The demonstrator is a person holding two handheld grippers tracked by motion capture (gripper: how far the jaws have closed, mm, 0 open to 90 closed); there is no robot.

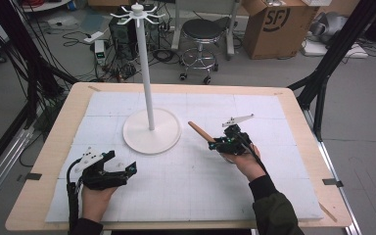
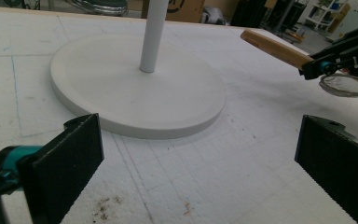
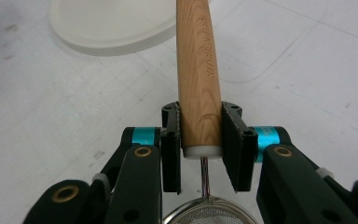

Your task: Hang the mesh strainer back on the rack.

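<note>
The right gripper [image 3: 200, 151] is clamped on the smooth, tapered wooden handle of a small wire-mesh strainer [image 3: 199, 88] — black ribbed pads squeezing both sides just above the white collar, handle tip aimed toward the round white stand base [image 1: 152, 131], mesh bowl hanging behind the jaws. The left gripper [image 2: 198, 163] sits wide open on the white foam mat [image 1: 186, 181], holding nothing — well apart from the strainer.
</note>
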